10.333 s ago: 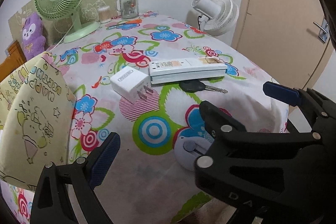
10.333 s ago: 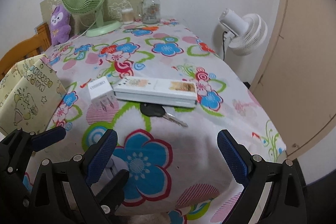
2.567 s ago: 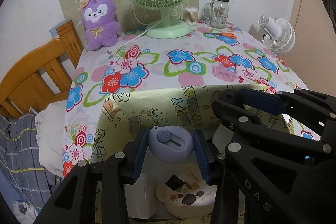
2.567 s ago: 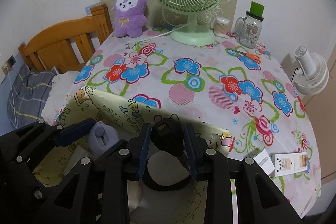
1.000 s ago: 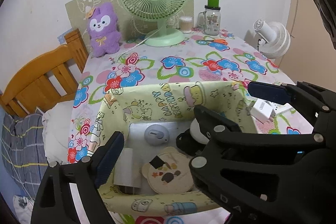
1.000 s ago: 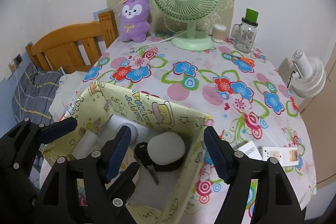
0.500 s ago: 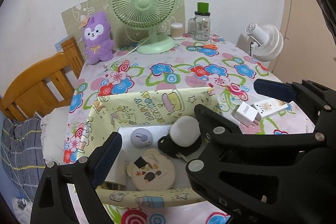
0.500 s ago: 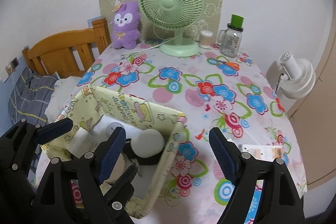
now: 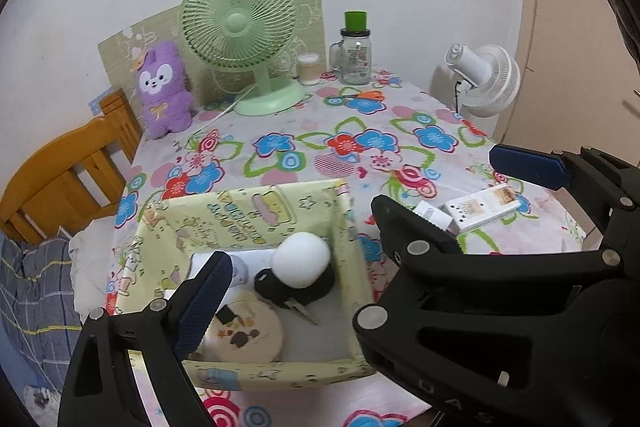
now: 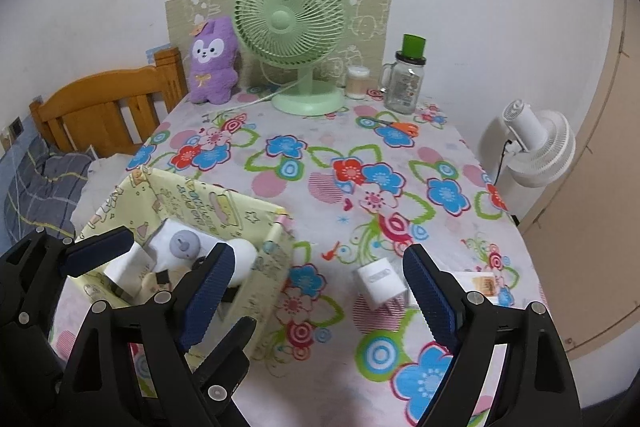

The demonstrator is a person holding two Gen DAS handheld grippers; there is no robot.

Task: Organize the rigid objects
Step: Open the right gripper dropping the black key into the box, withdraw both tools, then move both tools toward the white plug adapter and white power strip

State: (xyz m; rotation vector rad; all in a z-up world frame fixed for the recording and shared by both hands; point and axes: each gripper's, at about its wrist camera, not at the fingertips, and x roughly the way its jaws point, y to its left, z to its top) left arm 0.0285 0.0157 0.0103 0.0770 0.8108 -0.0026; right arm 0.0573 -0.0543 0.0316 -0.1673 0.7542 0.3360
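A yellow cartoon-print fabric box [image 9: 240,211] stands at the table's near left corner. Inside lie a white round object [image 9: 302,259], a black key [image 9: 276,287], a lavender round gadget [image 10: 183,245] and a round picture tin [image 9: 244,331]. My left gripper [image 9: 320,263] hangs open above the box with nothing in it; the right gripper's arm hides its right finger. My right gripper [image 10: 316,255] is over the cloth just right of the box. Its jaws are opening, with nothing between them. A white charger plug [image 10: 378,285] and a white power strip [image 9: 480,211] lie on the cloth near its right finger.
At the back stand a green desk fan [image 10: 290,19], a purple plush [image 10: 212,63], a green-lidded glass jar [image 10: 404,83] and orange scissors [image 10: 400,126]. A white fan [image 10: 536,143] stands off the right edge. A wooden bed frame [image 10: 104,107] is at left.
Both grippers have drawn back from the box and shifted right. The right jaws have spread wider, and the charger plug now shows near the right finger. The box's contents lie still.
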